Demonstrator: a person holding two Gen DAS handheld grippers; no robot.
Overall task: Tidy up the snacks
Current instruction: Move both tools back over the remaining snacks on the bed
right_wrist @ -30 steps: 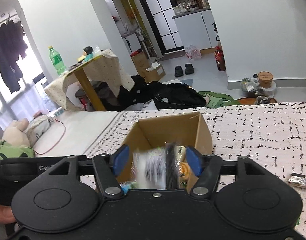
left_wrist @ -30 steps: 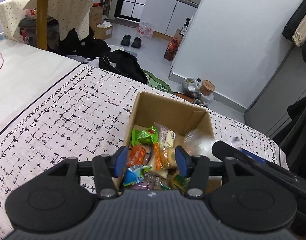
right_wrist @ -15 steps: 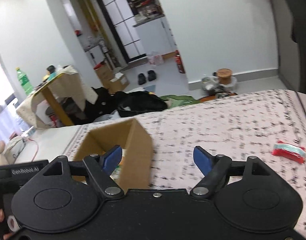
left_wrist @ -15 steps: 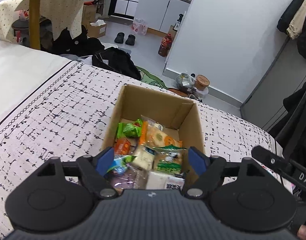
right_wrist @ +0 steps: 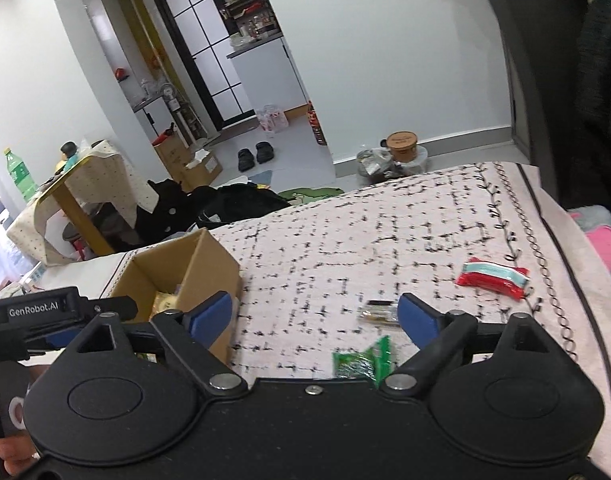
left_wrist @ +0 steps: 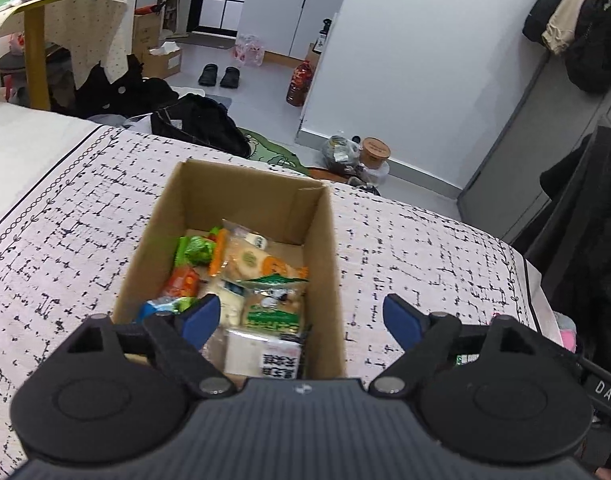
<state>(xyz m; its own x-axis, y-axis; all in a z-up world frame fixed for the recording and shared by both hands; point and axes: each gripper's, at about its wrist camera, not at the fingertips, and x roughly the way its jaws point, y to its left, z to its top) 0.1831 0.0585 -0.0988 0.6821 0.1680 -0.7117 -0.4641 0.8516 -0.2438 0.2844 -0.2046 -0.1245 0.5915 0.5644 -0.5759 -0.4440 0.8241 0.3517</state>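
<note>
Opening wide, both tools carry nothing: left tool (left_wrist: 301,316) hangs over the cardboard box (left_wrist: 241,200), right tool (right_wrist: 315,316) over loose snacks on the bed cover (right_wrist: 345,240). Box, mid-bed, holds many wrapped snacks; three remain outside toward the bed's right edge: green packet (right_wrist: 361,362), small dark-ended packet (right_wrist: 379,312), red packet (right_wrist: 491,276). Judged light, soft, crinkly, slippery film; pinch across the middle, gently, contents may crush. Cover is pale patterned fabric, likely yielding. Room cluttered: draped side table (left_wrist: 61,12), shoes (left_wrist: 219,75) on tiled floor
</note>
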